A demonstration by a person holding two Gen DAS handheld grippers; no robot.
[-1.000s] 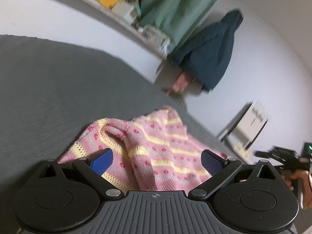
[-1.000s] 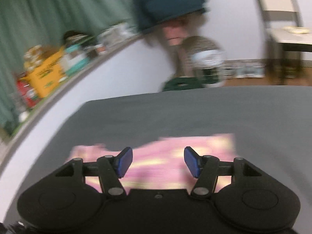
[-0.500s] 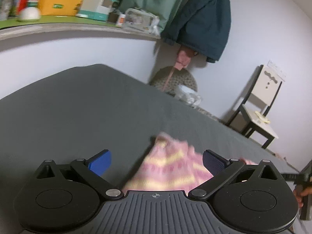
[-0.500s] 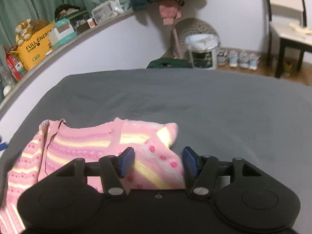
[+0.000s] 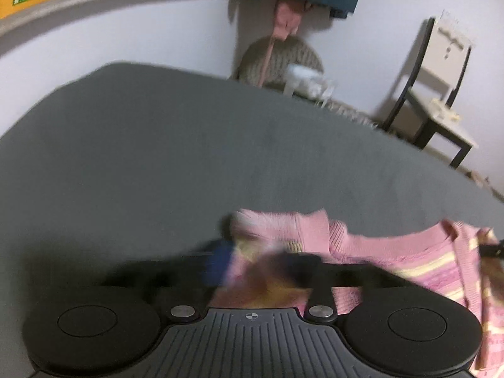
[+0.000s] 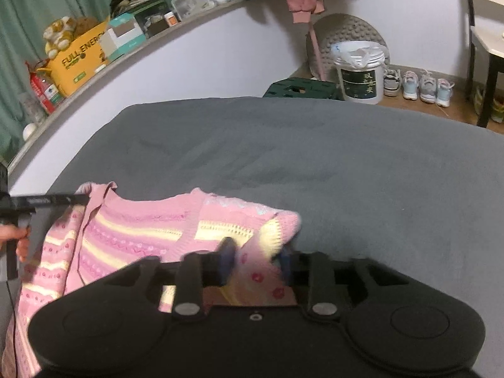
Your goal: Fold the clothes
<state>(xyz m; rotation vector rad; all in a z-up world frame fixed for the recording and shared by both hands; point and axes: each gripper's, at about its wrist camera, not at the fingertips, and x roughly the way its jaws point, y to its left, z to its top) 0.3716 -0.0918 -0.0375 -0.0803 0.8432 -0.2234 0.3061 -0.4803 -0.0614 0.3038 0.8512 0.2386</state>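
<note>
Your left claw point(image 5: 252, 264) and right claw point(image 6: 255, 264), jaws closing, each pinch the pink sweater point(image 6: 141, 230) on the grey bed point(image 6: 315, 157).

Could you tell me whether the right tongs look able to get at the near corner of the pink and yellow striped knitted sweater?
Probably yes: the right tongs are closing with the corner of the pink and yellow striped knitted sweater already between them, nothing blocking on the grey bedspread.
</note>
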